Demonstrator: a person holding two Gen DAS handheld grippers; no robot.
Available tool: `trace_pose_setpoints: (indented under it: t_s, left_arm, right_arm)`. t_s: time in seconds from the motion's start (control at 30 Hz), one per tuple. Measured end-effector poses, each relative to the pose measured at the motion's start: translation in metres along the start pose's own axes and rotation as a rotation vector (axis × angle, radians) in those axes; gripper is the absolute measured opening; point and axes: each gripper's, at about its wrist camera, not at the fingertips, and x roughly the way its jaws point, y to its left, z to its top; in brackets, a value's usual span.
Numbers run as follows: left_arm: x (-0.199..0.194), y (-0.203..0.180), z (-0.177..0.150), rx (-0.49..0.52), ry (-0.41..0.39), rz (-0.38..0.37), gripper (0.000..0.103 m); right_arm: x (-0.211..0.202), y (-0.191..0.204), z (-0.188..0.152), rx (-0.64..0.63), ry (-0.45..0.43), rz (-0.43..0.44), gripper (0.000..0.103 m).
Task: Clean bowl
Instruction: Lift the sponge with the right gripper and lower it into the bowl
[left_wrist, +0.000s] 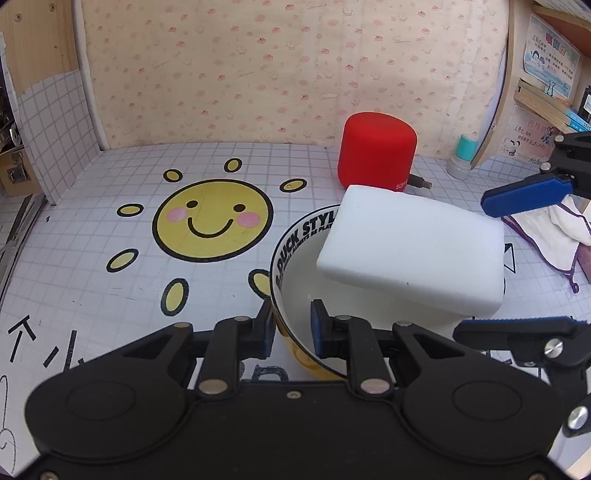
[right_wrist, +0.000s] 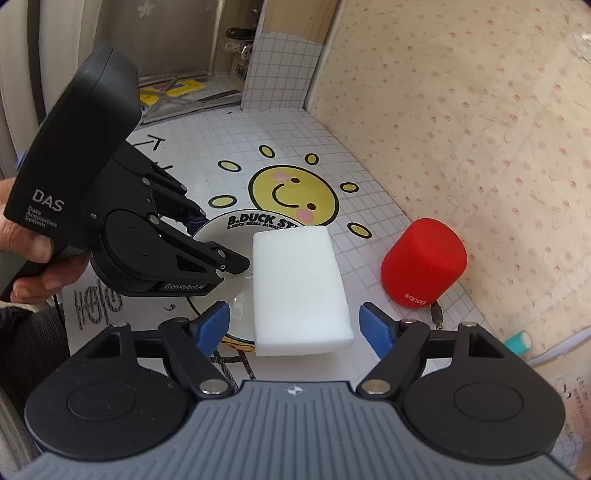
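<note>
Left gripper (left_wrist: 291, 328) clamps bowl (left_wrist: 295, 273) rim — right gripper (right_wrist: 295, 325) spread around lengthwise sponge (right_wrist: 297, 288).

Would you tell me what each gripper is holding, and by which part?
The left gripper clamps the bowl by its near rim. The right gripper is open around the white sponge, not gripping it.

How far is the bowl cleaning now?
Done: the left gripper is shut on the bowl rim, steadying it. In hand: the sponge lies tilted on the bowl; the right gripper is open around it, not gripping. Left: grasp the sponge and wipe the inside. I cannot tell if any wiping has happened.
</note>
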Motion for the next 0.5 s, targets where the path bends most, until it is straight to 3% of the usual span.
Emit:
trace_pose_setpoints:
  t_s: [0.3,0.4,0.5]
  left_arm:
    - [0.0,0.001,0.0,0.001,-0.002,0.001,0.021]
    - [0.0,-0.001,-0.001,0.007,-0.004,0.008,0.021]
    - [-0.002,-0.001,-0.001,0.015,-0.013,0.008,0.021]
  right_arm:
    - [-0.03,-0.025,-0.032,0.418,-0.145,0.057,0.078]
    - [-0.026,-0.031,-0.04,0.564,-0.156,0.106,0.078]
    - [-0.019,-0.033,-0.043,0.642,-0.168,0.09,0.078]
